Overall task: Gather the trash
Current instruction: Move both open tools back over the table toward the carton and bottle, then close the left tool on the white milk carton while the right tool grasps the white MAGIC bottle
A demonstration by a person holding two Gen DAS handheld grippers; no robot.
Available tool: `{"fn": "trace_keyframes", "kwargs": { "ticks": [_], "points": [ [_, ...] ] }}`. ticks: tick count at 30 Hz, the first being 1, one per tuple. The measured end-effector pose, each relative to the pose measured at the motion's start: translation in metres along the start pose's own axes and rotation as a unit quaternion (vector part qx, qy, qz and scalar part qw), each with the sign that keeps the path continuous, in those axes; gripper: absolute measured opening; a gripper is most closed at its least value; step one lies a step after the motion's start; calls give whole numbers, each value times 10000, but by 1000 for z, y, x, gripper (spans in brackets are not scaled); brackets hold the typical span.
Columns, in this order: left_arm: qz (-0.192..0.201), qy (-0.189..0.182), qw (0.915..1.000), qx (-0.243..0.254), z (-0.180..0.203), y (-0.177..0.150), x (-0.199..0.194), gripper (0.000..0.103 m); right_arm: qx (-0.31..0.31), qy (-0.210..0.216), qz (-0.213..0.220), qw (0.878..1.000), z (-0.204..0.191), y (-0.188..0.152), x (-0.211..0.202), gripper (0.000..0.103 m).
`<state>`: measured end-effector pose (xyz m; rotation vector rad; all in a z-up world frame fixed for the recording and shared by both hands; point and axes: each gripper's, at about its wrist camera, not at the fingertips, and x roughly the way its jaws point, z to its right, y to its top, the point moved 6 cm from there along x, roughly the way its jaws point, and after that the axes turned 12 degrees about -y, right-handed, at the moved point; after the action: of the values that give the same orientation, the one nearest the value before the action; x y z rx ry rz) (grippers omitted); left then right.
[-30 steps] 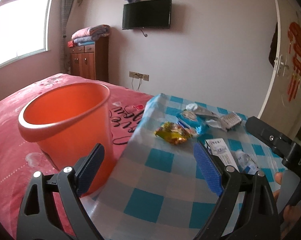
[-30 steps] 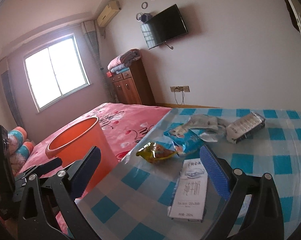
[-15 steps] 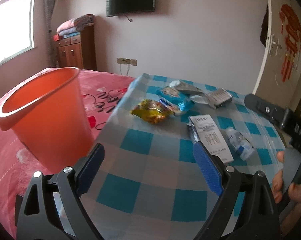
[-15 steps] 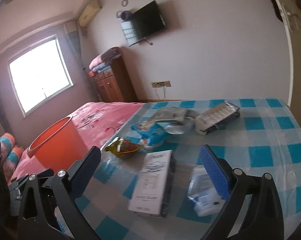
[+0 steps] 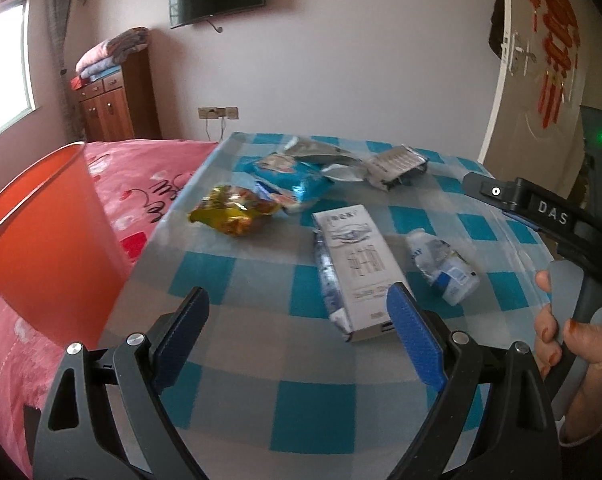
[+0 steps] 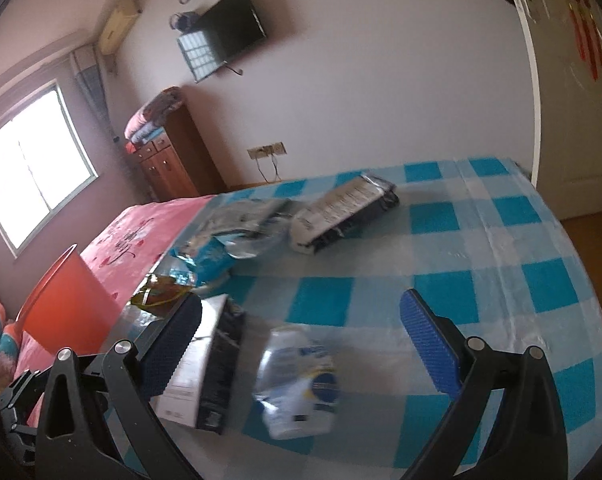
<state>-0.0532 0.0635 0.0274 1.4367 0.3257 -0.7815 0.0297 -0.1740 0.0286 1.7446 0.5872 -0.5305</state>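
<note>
The step in hand is the approach: nothing is picked up yet. The left gripper (image 5: 297, 336) hovers over the near part of the checked table (image 5: 313, 412), its jaws wide apart and empty. The right gripper (image 6: 301, 348) is also spread wide with nothing clamped, and the crumpled white and blue packet (image 6: 297, 384) lies on the table between its jaws, not touched by the pads as far as the blurred view shows.

I judge the next move calls for lowering the right gripper around that packet, closing on it, then carrying it left to the orange bucket (image 5: 41, 240), which stands on the red bed (image 5: 149, 184) just beside the table edge.

Trash on the table, counted:
- 1 white carton (image 5: 357, 264)
- 1 yellow wrapper (image 5: 233, 210)
- 1 blue snack bag (image 5: 289, 176)
- 1 silver wrapper (image 5: 321, 152)
- 1 dark tray pack (image 5: 397, 162)
- 1 crumpled packet

That makes 6 pieces and 1 bucket.
</note>
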Motion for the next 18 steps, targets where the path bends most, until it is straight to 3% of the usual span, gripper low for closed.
{"fn": "trace_keyframes", "kwargs": {
  "ticks": [10, 18],
  "points": [
    [-300, -223, 9992, 158, 32, 6, 35, 91, 115, 100, -473, 9988, 24, -9, 19, 98],
    [-638, -256, 9975, -180, 34, 10, 72, 91, -249, 284, -759, 9964, 19, -22, 25, 98]
  ]
}}
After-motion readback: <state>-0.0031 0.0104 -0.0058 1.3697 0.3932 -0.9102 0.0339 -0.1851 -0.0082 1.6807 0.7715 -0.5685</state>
